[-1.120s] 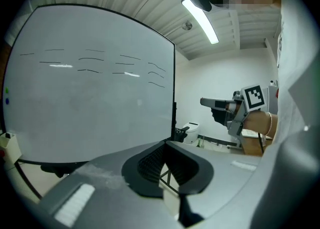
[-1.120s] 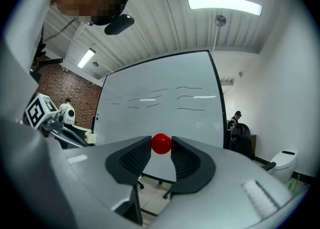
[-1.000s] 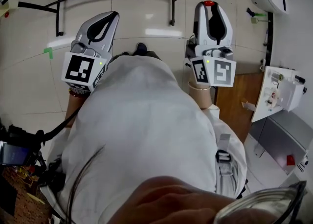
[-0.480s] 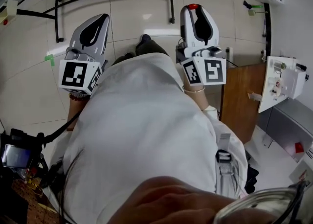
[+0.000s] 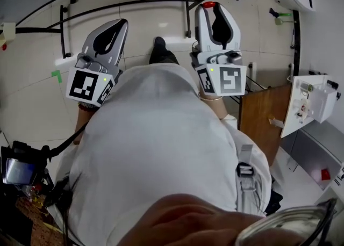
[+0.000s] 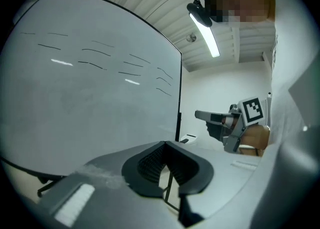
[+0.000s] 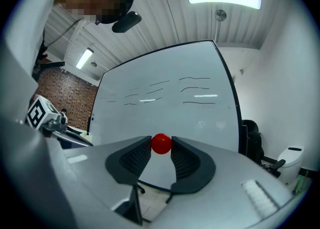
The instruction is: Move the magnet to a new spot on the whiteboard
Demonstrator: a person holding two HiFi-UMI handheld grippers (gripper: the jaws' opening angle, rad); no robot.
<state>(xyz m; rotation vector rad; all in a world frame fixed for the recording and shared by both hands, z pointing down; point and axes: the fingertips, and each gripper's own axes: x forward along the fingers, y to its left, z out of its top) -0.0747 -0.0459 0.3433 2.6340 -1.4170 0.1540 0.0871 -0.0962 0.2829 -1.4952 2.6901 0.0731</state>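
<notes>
A small red round magnet (image 7: 161,143) sits pinched between the tips of my right gripper (image 7: 161,140), which is shut on it. In the head view the magnet (image 5: 209,5) shows as a red dot at the front of that gripper (image 5: 209,6). The whiteboard (image 7: 170,103) stands some way ahead, apart from the magnet, with a few faint pen strokes near its top. It also fills the left gripper view, where the whiteboard (image 6: 90,88) is off to the left. My left gripper (image 6: 164,144) is shut with nothing in it; in the head view the left gripper (image 5: 122,23) is at the upper left.
Black stand rails (image 5: 188,3) cross the tiled floor ahead. A brown wooden panel (image 5: 258,116) and a white box-like device (image 5: 314,102) stand at the right. Green tape (image 5: 56,74) marks the floor on the left. A black chair (image 7: 250,133) stands to the right of the whiteboard.
Both grippers have shifted up and a little left in the head view as the person steps forward. The magnet stays in the right gripper.
</notes>
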